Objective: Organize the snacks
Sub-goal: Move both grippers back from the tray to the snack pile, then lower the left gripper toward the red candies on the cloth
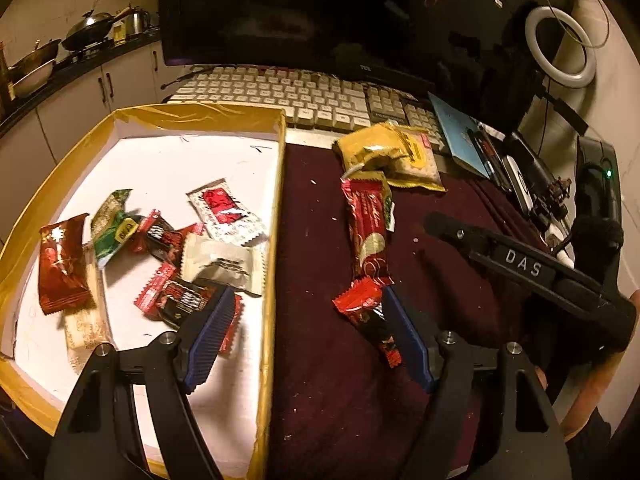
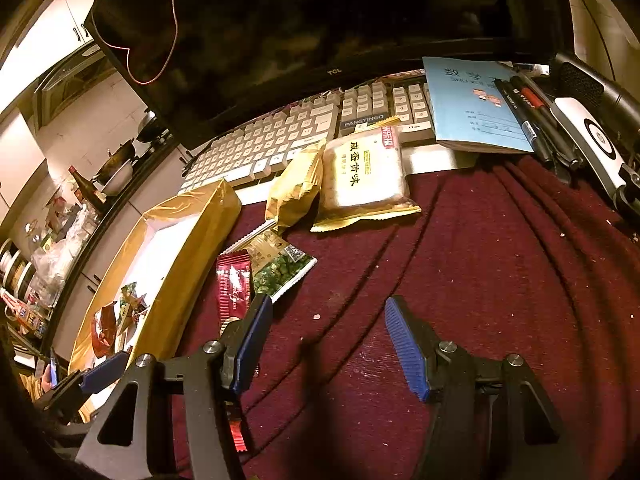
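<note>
Desk scene: white-keyed keyboard (image 1: 288, 96) sits just below a dark TCL monitor (image 1: 280, 12), on a maroon cloth (image 2: 480, 280) flecked w/ crumbs. To the right, a light-blue booklet (image 2: 468, 104) lies partly over the keyboard's edge, w/ black pens (image 2: 532, 120) on top. A ring light (image 1: 560, 46) stands at far right. Bkgd left: kitchen counter w/ woks and pots (image 1: 86, 32) above white cabinets (image 1: 100, 92); a dark bottle (image 2: 84, 188) nearby.
</note>
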A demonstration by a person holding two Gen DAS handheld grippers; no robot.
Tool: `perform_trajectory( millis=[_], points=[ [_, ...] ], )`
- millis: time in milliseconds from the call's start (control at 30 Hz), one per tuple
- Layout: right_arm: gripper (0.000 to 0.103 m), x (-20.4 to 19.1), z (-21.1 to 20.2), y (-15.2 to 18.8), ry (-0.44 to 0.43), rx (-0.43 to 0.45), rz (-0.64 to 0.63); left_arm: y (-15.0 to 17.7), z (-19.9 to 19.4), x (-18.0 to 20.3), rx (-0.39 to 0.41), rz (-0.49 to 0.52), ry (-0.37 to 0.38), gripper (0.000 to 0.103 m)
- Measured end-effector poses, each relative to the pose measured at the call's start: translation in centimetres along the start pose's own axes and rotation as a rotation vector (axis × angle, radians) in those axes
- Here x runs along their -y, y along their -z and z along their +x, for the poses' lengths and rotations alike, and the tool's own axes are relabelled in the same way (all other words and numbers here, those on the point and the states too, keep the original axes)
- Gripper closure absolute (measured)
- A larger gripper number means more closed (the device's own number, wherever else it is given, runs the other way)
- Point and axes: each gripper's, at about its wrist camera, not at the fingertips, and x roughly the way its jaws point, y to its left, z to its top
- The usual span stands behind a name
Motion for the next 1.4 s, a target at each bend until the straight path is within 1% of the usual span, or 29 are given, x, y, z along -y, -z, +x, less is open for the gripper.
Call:
perform_trajectory(
  millis=[267, 433, 500, 567, 600, 667, 800, 833, 933, 967, 1033, 1200, 1233, 1333, 1400],
  points=[
    [0.042, 0.0, -0.1, 0.0, 0.001, 0.008, 0.0, 0.5, 1.1, 0.9, -0.035, 0.032, 0.016, 0.028],
    [0.042, 0.0, -0.1, 0.0, 0.002, 0.006, -0.001, 0.7, 1.4, 0.9, -0.031, 0.033, 0.01, 0.028],
    [0.042, 0.0, -0.1, 0.0, 0.002, 0.007, -0.001, 0.7, 1.5, 0.9, -0.03, 0.031, 0.015, 0.029],
    [0.042, 0.0, -0.1, 0.0, 0.002, 0.006, -0.002, 0.8, 1.7, 0.9, -0.029, 0.039, -0.013, 0.037],
    [0.042, 0.0, -0.1, 0.0, 0.002, 0.005, -0.003, 0.8, 1.7, 0.8, -0.029, 0.038, -0.017, 0.039],
    [0.042, -0.1, 0.0, 0.0, 0.001, 0.004, -0.005, 0.8, 1.8, 0.7, -0.028, 0.036, -0.036, 0.049],
    [0.042, -0.1, 0.0, 0.0, -0.001, 0.003, -0.005, 0.7, 1.7, 0.2, -0.026, 0.033, -0.054, 0.058],
    [0.042, -0.1, 0.0, 0.0, -0.002, 0.004, -0.005, 0.7, 1.4, 0.2, -0.021, 0.038, -0.067, 0.058],
    [0.042, -0.1, 0.0, 0.0, -0.003, 0.004, -0.005, 0.4, 0.3, 0.3, 0.028, 0.045, -0.085, 0.058],
    [0.042, -0.1, 0.0, 0.0, -0.004, 0.004, -0.006, 0.4, 0.1, 0.4, 0.032, 0.047, -0.081, 0.058],
    [0.042, -0.1, 0.0, 0.0, -0.004, 0.005, -0.006, 0.3, -0.5, 0.6, 0.049, 0.041, -0.039, 0.057],
    [0.042, -0.1, 0.0, 0.0, -0.004, 0.005, -0.006, 0.4, -0.6, 1.0, 0.039, 0.063, -0.054, 0.056],
    [0.042, -0.1, 0.0, 0.0, -0.005, 0.005, -0.006, 0.3, -1.0, 0.9, 0.051, 0.054, -0.038, 0.056],
    [0.042, 0.0, 0.0, 0.0, -0.006, 0.004, -0.006, 0.1, -2.2, 1.0, 0.08, 0.046, -0.027, 0.055],
    [0.042, 0.0, 0.0, 0.0, -0.007, 0.005, -0.007, 0.1, -2.9, 1.3, 0.102, 0.055, -0.008, 0.051]
  ],
)
